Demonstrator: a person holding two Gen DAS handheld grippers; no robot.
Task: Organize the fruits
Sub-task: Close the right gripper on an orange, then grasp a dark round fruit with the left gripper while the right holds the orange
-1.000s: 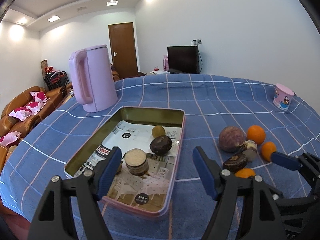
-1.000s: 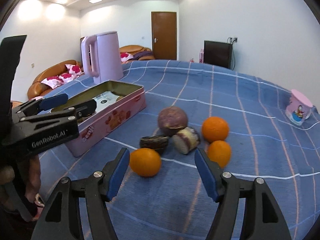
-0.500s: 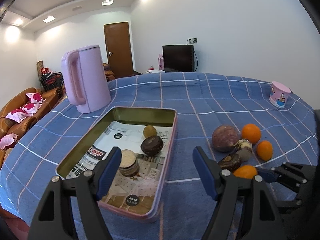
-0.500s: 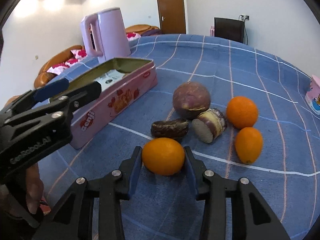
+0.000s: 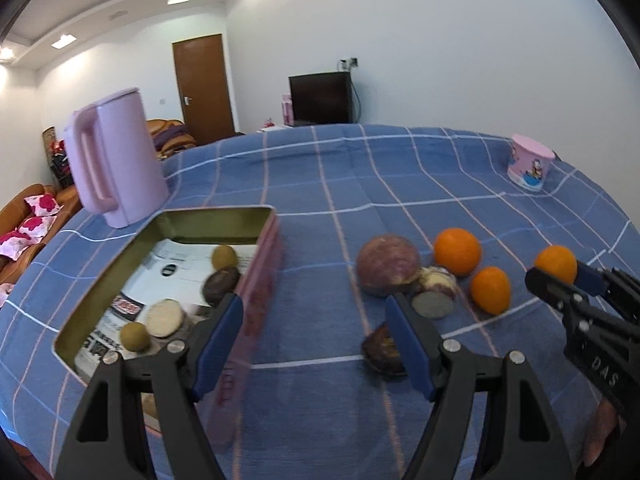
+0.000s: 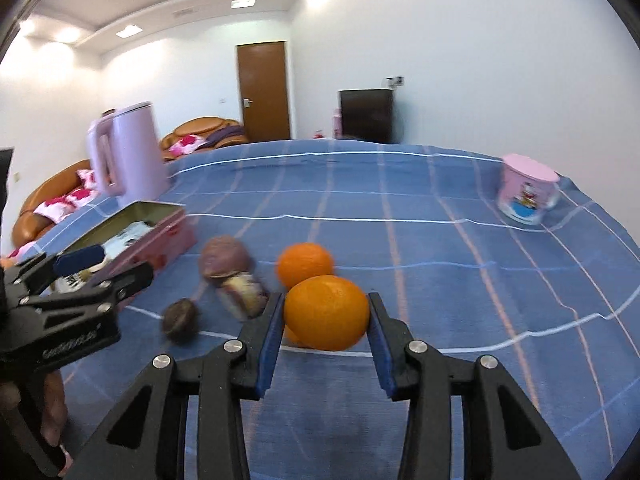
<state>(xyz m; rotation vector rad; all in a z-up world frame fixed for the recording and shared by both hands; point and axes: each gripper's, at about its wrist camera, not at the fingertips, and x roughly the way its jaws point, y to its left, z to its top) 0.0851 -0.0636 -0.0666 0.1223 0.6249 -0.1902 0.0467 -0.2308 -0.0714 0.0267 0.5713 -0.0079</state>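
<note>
The left gripper point(image 5: 314, 330) hangs with its blue-padded jaws apart and empty over a blue checked tablecloth point(image 5: 360, 184). Left of it lies an open pink rectangular tin point(image 5: 264, 248) with small fruits inside. At the right edge, the right gripper point(image 5: 560, 280) clamps a round orange point(image 5: 556, 264), raised clear of two more oranges point(image 5: 457, 251) and purple-brown fruits.

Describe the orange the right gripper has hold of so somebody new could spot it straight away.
On the blue checked tablecloth, right of the pink tin, lies a cluster of fruit. The held orange sits clamped between the right gripper's blue pads, unlike the loose orange behind it.
</note>
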